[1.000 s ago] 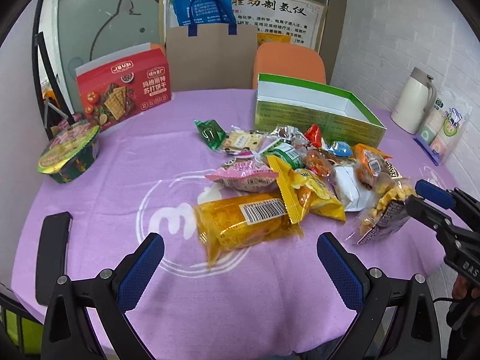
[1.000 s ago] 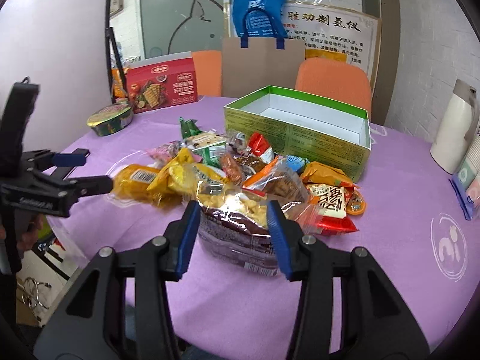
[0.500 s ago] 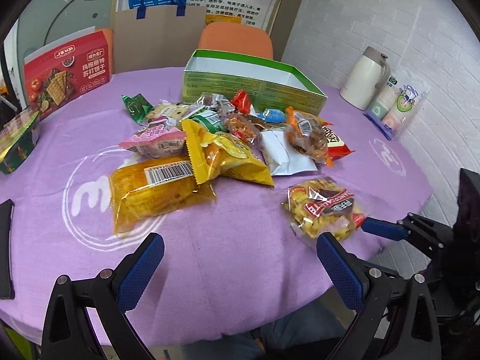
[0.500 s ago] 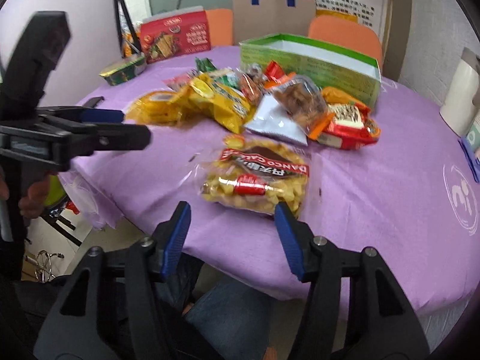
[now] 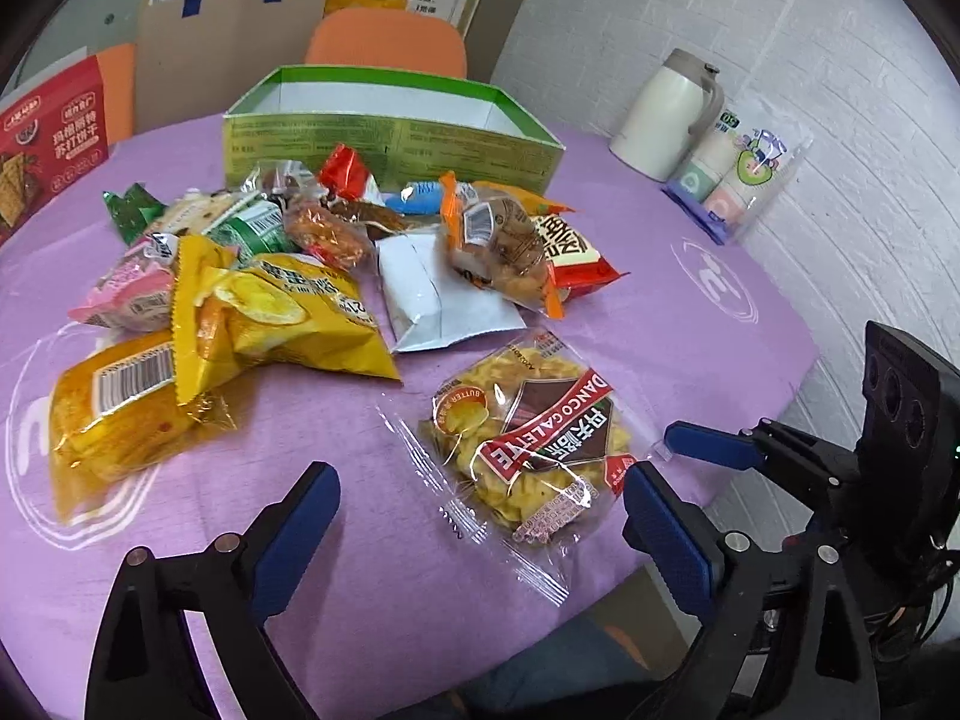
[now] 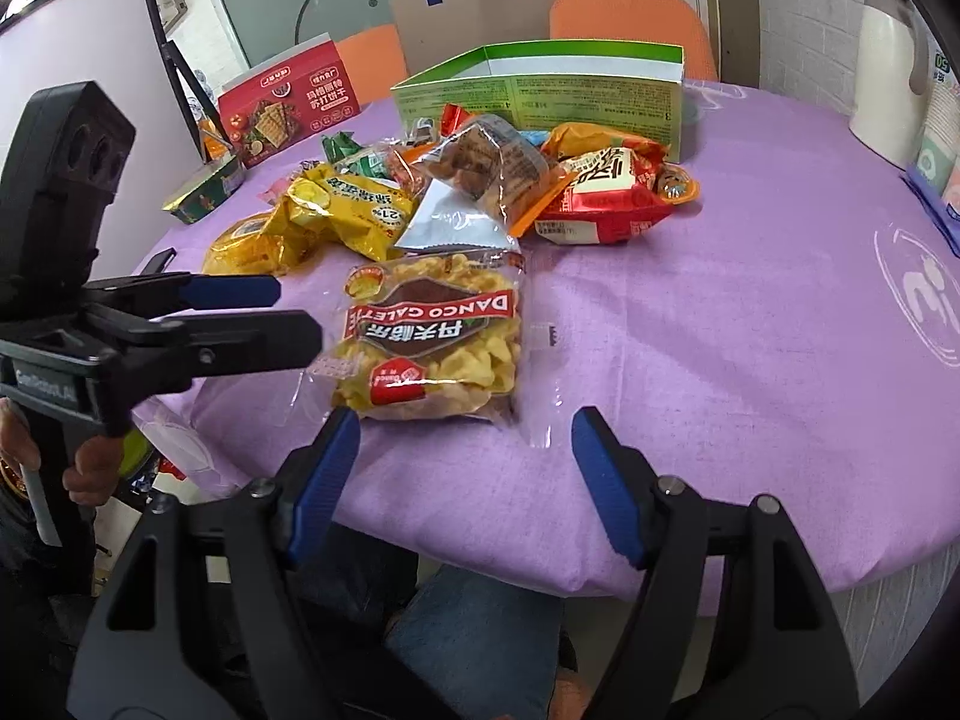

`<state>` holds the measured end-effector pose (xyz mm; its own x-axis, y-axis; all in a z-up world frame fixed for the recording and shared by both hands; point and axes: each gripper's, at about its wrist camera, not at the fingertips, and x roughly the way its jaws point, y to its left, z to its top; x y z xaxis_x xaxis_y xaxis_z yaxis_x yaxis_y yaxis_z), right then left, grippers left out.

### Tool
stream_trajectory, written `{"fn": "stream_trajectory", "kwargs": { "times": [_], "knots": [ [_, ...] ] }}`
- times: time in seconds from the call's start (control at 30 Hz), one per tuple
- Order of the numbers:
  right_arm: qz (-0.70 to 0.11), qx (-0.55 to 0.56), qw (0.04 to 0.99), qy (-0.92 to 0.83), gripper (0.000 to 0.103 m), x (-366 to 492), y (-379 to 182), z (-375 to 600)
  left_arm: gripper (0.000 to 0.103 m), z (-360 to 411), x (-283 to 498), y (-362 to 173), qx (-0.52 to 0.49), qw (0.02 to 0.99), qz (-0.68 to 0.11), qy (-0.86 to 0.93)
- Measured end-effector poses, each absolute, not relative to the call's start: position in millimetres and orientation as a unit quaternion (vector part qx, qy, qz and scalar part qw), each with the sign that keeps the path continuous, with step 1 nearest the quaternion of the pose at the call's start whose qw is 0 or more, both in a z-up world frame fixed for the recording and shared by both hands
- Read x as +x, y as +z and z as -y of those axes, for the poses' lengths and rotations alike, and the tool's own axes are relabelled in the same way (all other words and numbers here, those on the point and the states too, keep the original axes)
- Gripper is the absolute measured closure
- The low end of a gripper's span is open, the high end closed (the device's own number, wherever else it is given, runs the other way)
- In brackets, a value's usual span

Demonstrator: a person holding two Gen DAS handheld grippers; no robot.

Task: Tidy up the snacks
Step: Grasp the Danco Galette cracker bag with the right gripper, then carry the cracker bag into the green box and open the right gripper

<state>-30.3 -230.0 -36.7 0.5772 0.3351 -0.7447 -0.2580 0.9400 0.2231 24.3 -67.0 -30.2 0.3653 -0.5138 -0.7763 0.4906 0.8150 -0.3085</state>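
Note:
A clear bag of yellow butter cookies (image 5: pixel 528 438) (image 6: pixel 432 330) lies flat on the purple tablecloth near the front edge. My right gripper (image 6: pixel 465 471) (image 5: pixel 690 444) hovers just short of it, jaws opening, pads off the bag. My left gripper (image 5: pixel 480 516) (image 6: pixel 288 315) comes in from the left with wide jaws that are closing. The bag's near end sits by its right finger (image 5: pixel 660 528), and nothing is pressed. A pile of mixed snack packets (image 5: pixel 288 276) (image 6: pixel 480 180) lies behind. Beyond them stands the open green box (image 5: pixel 390 138) (image 6: pixel 540 90), which looks empty.
A white kettle (image 5: pixel 660 114) and a pack of cups (image 5: pixel 738 174) stand at the back right. A red cracker box (image 6: pixel 288 102) and a noodle bowl (image 6: pixel 204 192) sit at the left. The table edge runs just under both grippers, and a person's lap shows below it.
The right gripper, shut on the cookie bag a second ago, has set it down near the front edge and spread its jaws. The left gripper swung right and tilted down toward the bag.

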Motion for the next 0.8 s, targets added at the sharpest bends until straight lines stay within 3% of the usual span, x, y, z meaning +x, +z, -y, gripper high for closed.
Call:
{"fn": "stream_trajectory", "kwargs": {
  "times": [0.07,0.2,0.23,0.3,0.4,0.47,0.8],
  "knots": [
    [-0.423,0.027,0.889,0.175,0.016,-27.0,-38.2,227.2,0.01,70.8,30.7,-36.5,-0.017,0.82,-0.484,-0.305],
    [-0.416,0.015,0.887,0.199,0.015,-15.9,-47.2,222.1,0.012,78.5,44.1,-44.5,-0.027,0.809,-0.502,-0.305],
    [-0.413,0.018,0.886,0.208,0.016,-13.4,-48.6,221.5,0.014,81.3,45.9,-46.6,-0.029,0.806,-0.505,-0.307],
    [-0.416,0.028,0.88,0.226,0.023,-11.8,-50.8,219.1,0.03,87.5,46.5,-51.9,-0.033,0.798,-0.51,-0.318],
    [-0.423,0.028,0.878,0.224,0.048,-14.3,-50.1,215.6,0.047,92.1,38.8,-44.8,-0.02,0.808,-0.496,-0.319],
    [-0.416,0.028,0.881,0.222,0.05,-21.0,-42.5,216.7,0.053,93.6,33.1,-36.0,-0.006,0.817,-0.486,-0.31],
    [-0.311,0.006,0.927,0.21,0.05,0.9,33.7,230.4,0.054,97.7,41.5,51.0,0.008,0.863,-0.385,-0.326]
  ]
}}
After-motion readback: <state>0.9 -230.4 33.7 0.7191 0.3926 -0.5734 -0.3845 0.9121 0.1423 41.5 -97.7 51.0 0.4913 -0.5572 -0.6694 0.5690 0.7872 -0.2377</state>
